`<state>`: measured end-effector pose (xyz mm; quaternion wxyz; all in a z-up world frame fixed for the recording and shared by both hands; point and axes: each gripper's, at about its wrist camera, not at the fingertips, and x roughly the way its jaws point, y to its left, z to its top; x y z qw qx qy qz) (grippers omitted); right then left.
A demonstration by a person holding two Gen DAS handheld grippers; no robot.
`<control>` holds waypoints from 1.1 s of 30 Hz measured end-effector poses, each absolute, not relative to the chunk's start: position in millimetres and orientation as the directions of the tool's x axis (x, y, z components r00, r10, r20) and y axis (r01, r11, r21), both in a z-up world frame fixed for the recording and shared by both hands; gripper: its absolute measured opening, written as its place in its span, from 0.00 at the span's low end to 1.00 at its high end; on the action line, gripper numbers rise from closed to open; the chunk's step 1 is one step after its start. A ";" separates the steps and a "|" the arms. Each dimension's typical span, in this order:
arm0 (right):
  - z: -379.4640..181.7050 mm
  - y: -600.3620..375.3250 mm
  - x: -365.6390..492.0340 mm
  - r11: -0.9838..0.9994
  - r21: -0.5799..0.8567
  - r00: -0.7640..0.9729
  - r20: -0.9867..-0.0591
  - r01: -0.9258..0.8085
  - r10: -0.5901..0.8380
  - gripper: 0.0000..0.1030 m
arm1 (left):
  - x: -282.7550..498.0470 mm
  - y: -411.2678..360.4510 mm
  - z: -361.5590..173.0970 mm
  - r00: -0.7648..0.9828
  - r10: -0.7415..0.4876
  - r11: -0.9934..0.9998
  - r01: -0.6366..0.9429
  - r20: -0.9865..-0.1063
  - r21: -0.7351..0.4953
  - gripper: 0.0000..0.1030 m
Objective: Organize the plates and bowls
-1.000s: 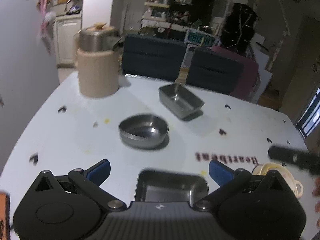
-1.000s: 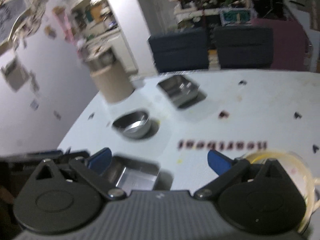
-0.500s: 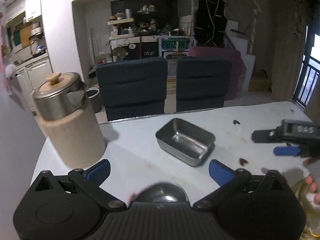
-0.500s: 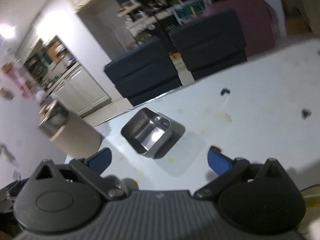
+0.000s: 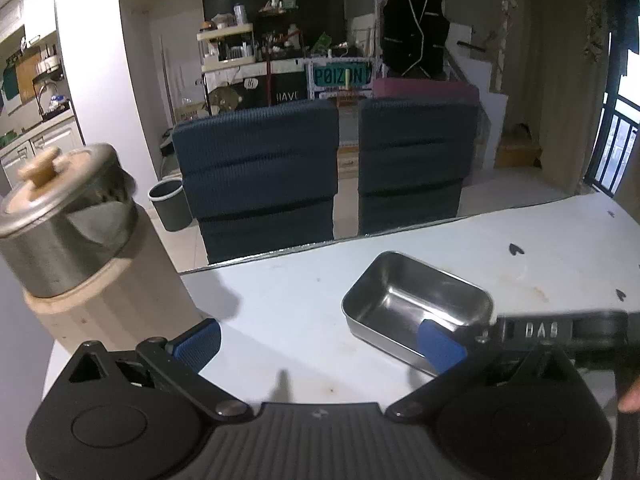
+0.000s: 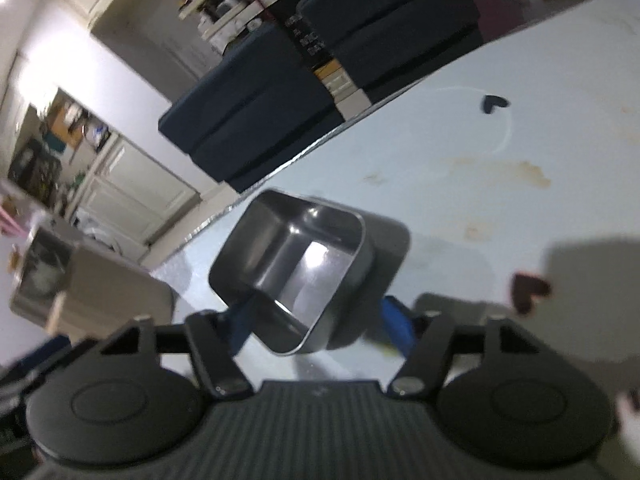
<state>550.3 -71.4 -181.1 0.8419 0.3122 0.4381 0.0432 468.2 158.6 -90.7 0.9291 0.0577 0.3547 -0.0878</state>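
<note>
Right wrist view: rectangular steel tray [image 6: 292,276] on white table [image 6: 460,184], near its far edge, short end toward camera. Right gripper [image 6: 316,326] straddling near end of tray, blue fingers [image 6: 396,324] either side of the walls, jaws closing, tray between them. Pads look not yet pressed on metal; blur makes contact hard to call. Dark chairs [image 6: 256,92] beyond table edge.

Left wrist view: same tray [image 5: 416,308] right of centre, right gripper [image 5: 560,330] coming in from the right at its near-right corner. Left gripper [image 5: 320,344] spread wide, nothing between fingers, hovering over bare table left of tray. Lidded steel pot [image 5: 60,220] on pale cylindrical stand [image 5: 108,304] far left, well apart from tray. No other bowl or plate in view now.

Step in hand, by judgement: grasp tray for stacking or moving. To do well: centre fingers on opposite long walls, close until walls are firmly pinched, not on rounded corner where pads may slip. Thin steel, slick and light, so likely to skid on table if pushed before grip is set. Lift level, keep clear of left gripper close by.
</note>
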 end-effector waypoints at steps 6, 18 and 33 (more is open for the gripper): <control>-186.8 -76.3 559.0 0.846 0.508 0.600 -0.731 0.160 0.325 0.28 | 487.8 146.9 -111.4 0.694 -0.158 0.977 0.214 -0.702 -0.009 0.78; -179.6 -92.8 577.4 0.932 0.361 0.630 -0.719 -0.023 0.294 0.07 | 512.9 133.9 -147.1 0.611 -0.230 0.973 0.166 -0.758 -0.162 0.46; -169.7 -99.8 564.1 0.924 0.378 0.609 -0.719 -0.062 0.335 0.05 | 492.4 127.1 -146.6 0.577 -0.229 0.973 0.115 -0.784 -0.200 0.04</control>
